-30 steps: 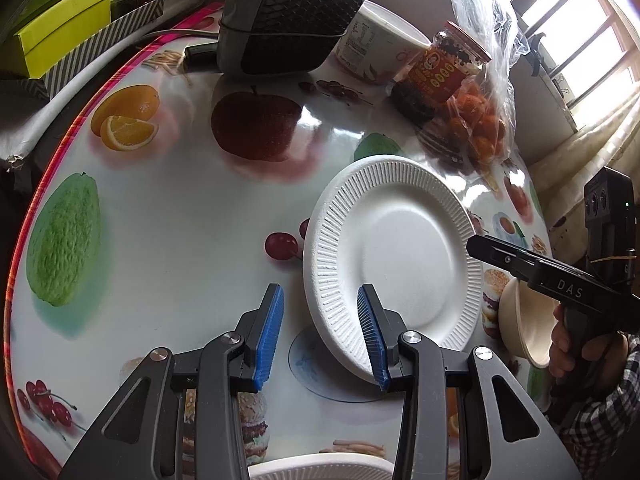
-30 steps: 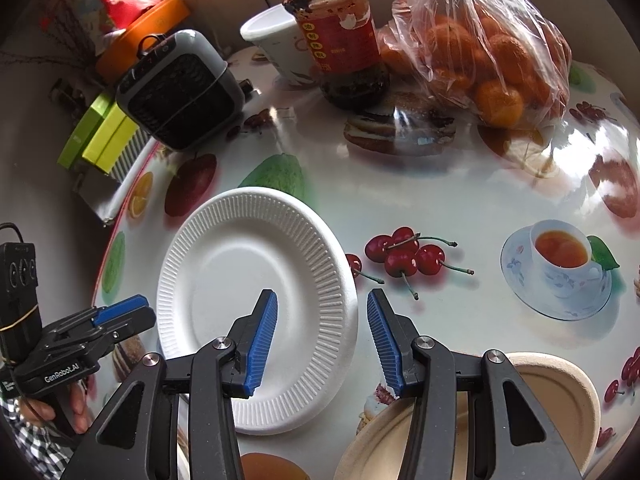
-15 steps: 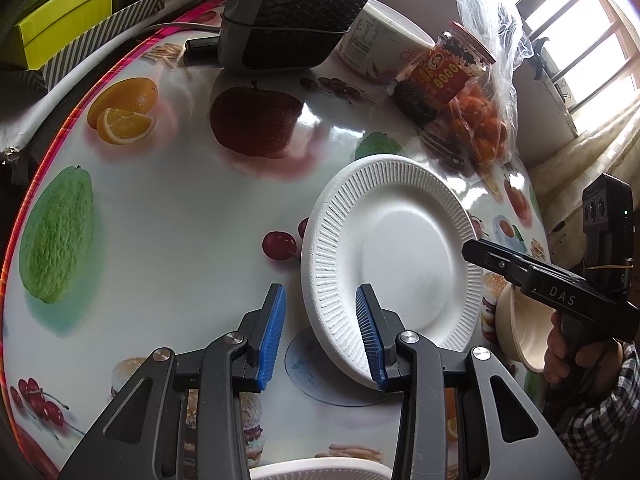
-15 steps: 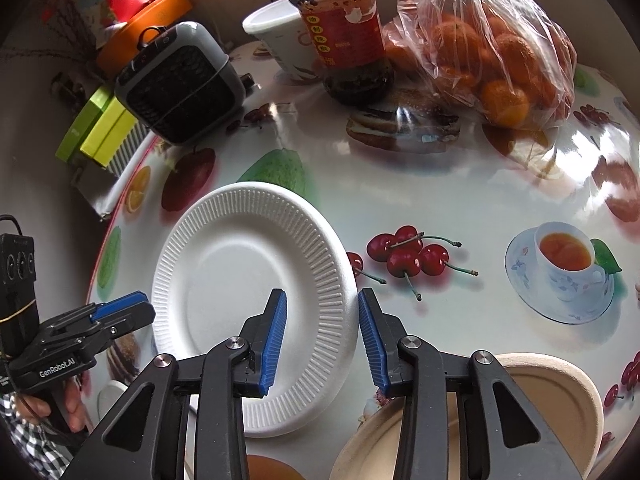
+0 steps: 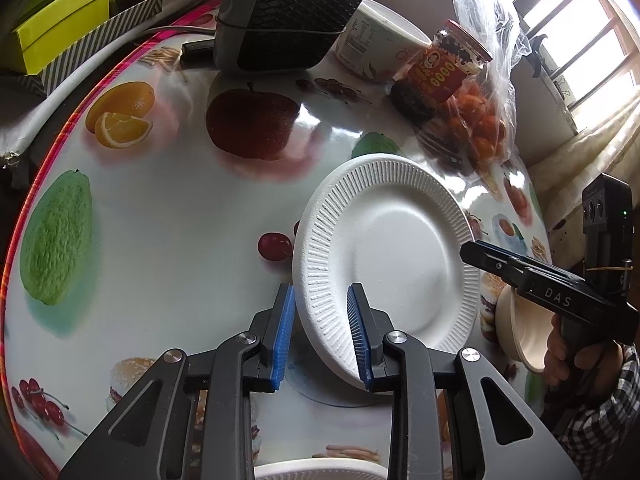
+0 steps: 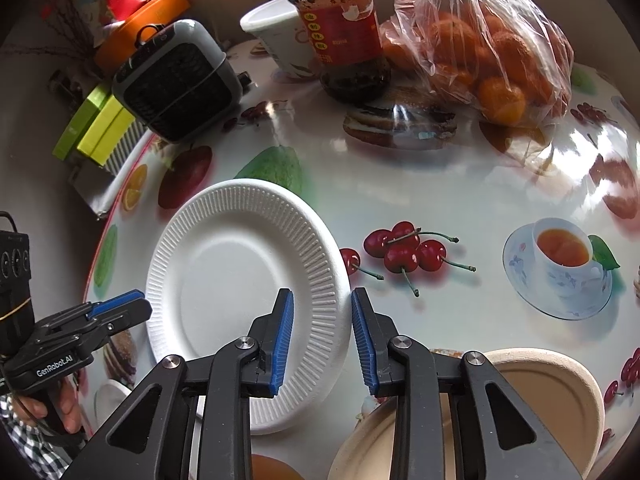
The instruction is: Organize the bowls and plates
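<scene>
A white ribbed paper plate (image 5: 392,256) lies on the fruit-print table; it also shows in the right wrist view (image 6: 244,280). My left gripper (image 5: 320,332) is open with its blue pads straddling the plate's near-left rim, one pad over the plate and one outside. My right gripper (image 6: 322,334) is open and straddles the plate's opposite rim the same way. A beige bowl (image 6: 532,396) sits under my right gripper; it also shows in the left wrist view (image 5: 516,332). The edge of another white plate (image 5: 320,470) shows at the bottom.
At the table's far side stand a grey heater (image 5: 288,12), a white cup (image 5: 376,48), a red-labelled jar (image 5: 436,68) and a bag of oranges (image 6: 488,52). Yellow-green boxes (image 5: 64,20) lie beyond the table's left edge.
Both grippers have narrowed their jaws and moved in over the plate's rim from opposite sides. The plate's left rim looks slightly raised.
</scene>
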The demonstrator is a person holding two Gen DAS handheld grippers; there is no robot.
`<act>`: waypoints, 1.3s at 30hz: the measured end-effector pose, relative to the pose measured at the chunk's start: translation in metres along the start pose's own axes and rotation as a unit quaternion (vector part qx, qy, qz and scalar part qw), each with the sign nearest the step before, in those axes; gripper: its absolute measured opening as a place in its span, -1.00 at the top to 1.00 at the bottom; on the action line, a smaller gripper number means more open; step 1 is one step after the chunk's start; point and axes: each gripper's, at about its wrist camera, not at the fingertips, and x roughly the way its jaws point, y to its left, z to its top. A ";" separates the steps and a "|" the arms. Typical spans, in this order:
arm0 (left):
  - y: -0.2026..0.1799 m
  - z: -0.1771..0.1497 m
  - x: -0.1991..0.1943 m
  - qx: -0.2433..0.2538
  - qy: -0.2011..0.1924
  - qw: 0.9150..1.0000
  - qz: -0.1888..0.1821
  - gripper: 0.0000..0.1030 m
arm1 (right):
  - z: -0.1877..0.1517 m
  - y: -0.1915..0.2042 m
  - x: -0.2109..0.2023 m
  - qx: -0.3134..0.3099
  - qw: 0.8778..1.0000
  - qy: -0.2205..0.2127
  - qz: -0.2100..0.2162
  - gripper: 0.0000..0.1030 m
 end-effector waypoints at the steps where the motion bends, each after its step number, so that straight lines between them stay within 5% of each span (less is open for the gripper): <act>1: 0.000 0.000 0.000 0.000 0.000 1.000 0.000 0.45 | 0.000 0.000 0.000 0.000 1.000 0.000 0.000 0.44; 39: 0.004 -0.040 -0.070 0.004 -0.042 0.999 -0.007 0.45 | -0.050 0.044 -0.066 -0.021 0.999 -0.031 0.020 0.44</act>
